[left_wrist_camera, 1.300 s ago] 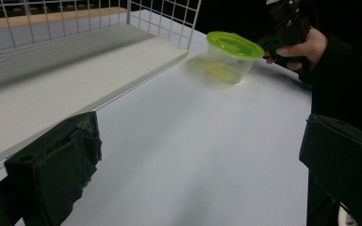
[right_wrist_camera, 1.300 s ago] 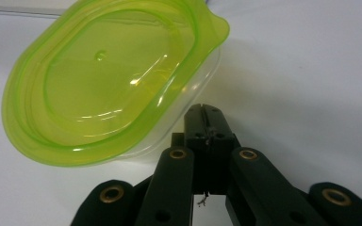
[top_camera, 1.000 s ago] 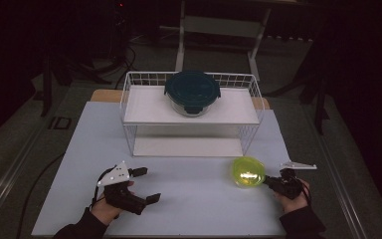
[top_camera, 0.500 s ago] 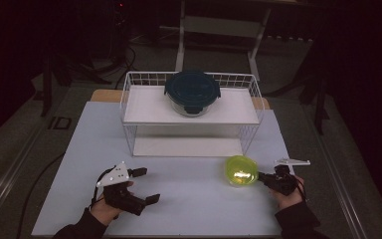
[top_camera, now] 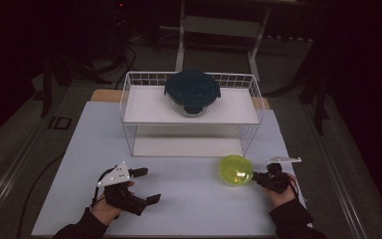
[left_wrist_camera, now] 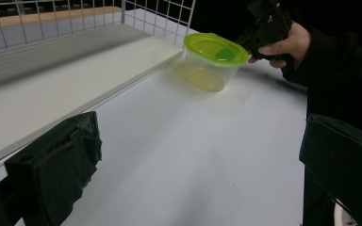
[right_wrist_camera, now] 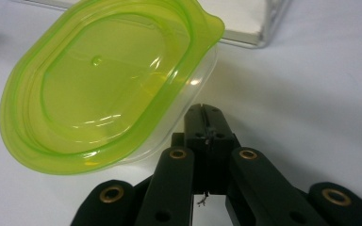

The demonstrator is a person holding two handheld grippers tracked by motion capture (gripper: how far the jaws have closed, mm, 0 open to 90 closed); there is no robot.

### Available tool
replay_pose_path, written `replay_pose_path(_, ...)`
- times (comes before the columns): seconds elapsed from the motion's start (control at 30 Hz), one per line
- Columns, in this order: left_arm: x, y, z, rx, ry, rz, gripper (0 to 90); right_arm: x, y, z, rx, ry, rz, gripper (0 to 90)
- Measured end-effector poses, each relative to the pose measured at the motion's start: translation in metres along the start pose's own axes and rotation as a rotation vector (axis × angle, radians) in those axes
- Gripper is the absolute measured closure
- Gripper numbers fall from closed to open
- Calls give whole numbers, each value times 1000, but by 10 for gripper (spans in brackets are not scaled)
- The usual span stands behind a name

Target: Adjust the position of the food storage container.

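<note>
A clear tub with a lime-green lid stands on the white table just in front of the wire rack's right end. My right gripper lies to its right, shut, with its closed tips against the tub's side under the lid rim; nothing is between the jaws. The left gripper view has the tub with the right gripper behind it. My left gripper rests at the front left of the table, open and holding nothing, well apart from the tub.
A white wire rack stands across the back of the table, with a shelf board on top and a lower board underneath. A round glass container with a dark lid sits on the top shelf. The floor around is dark.
The right gripper has slid left across the table, and the green-lidded tub has moved left with it, staying at its tips. The left hand has kept still.
</note>
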State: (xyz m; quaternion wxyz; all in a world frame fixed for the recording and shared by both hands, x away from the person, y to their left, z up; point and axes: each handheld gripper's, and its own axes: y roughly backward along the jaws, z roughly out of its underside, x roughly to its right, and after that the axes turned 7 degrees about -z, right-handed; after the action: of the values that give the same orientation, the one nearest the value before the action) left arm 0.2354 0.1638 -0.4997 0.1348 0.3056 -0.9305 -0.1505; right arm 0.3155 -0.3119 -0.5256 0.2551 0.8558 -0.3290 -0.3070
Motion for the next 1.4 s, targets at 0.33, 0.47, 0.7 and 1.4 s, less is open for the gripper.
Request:
replay_pose_path(0.33,0,1,0,1,0,4,0,-15,-22,-10,-31,35,-39,900)
replay_pose_path(0.47,0,1,0,2,-1,4,0,-22,-31,-14,-43,39,-62,900)
replay_pose_path(0.7,0,2,0,4,-2,2,0,-29,-45,-19,-62,56,-72,900)
replay_pose_path(1.4,1,0,0,3,-13,12,0,-52,-71,-29,-93,102,-128,900)
